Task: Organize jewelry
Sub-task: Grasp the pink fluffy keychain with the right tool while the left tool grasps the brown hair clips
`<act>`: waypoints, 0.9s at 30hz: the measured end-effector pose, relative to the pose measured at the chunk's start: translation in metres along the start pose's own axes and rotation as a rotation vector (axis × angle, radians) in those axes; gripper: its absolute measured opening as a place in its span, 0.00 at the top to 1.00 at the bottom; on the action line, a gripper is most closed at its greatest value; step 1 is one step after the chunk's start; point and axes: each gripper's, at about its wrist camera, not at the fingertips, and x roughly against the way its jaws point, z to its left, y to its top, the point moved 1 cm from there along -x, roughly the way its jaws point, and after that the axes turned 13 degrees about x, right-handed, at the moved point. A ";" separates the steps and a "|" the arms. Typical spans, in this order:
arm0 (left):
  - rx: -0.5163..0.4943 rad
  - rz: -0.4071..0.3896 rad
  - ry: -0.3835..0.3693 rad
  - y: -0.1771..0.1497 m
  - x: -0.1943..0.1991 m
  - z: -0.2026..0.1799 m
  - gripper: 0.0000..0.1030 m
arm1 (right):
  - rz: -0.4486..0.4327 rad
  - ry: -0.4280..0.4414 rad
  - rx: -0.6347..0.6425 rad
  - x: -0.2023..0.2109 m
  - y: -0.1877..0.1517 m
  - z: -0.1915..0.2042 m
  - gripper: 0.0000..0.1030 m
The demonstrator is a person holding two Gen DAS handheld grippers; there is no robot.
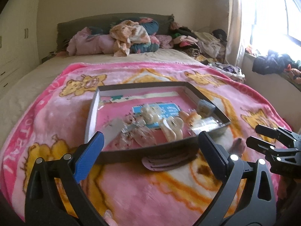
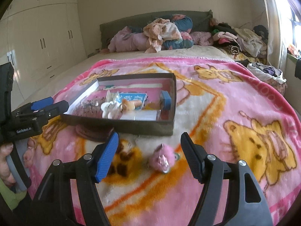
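A shallow dark cardboard box (image 1: 122, 155) (image 2: 122, 124) lies on the pink bear blanket and holds a jumble of jewelry: cream pieces (image 1: 150, 114) (image 2: 110, 109), a blue card (image 1: 170, 111) and a small blue case (image 2: 166, 99). My left gripper (image 1: 150, 145) is open just before the box's near wall, nothing between its pads. My right gripper (image 2: 149, 141) is open over a pink fluffy trinket (image 2: 160, 160) (image 1: 239, 145) lying on the blanket between its fingers, untouched. A mauve pouch (image 1: 165, 163) (image 2: 94, 132) rests against the box front. Each gripper shows in the other's view: right gripper (image 1: 253, 133), left gripper (image 2: 53, 102).
The blanket (image 1: 131, 197) covers the bed's near half. Pillows and crumpled clothes (image 1: 129, 35) pile at the headboard, more clothes (image 2: 242, 39) along the right by the window. White wardrobes (image 2: 41, 43) stand on the left. A person's hand (image 2: 5, 165) holds the left gripper's handle.
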 end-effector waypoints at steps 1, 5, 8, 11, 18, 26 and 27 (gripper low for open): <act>-0.006 0.008 -0.003 -0.003 -0.001 -0.002 0.11 | 0.004 0.001 -0.002 0.000 -0.003 0.000 0.36; -0.029 0.039 -0.019 -0.013 -0.007 -0.011 0.11 | 0.029 0.005 -0.007 -0.001 -0.012 -0.004 0.36; -0.050 0.062 -0.027 -0.021 -0.012 -0.018 0.11 | 0.050 0.015 -0.010 -0.004 -0.019 -0.006 0.36; -0.073 0.087 -0.037 -0.029 -0.019 -0.026 0.11 | 0.062 0.015 -0.008 -0.009 -0.023 -0.008 0.36; -0.127 0.130 -0.027 -0.041 -0.038 -0.043 0.11 | 0.111 0.052 -0.060 -0.029 -0.029 -0.020 0.35; -0.166 0.178 -0.008 -0.045 -0.061 -0.056 0.22 | 0.138 0.149 -0.110 -0.048 -0.029 -0.025 0.62; -0.169 0.183 -0.005 -0.046 -0.064 -0.057 0.26 | 0.134 0.163 -0.112 -0.048 -0.029 -0.025 0.70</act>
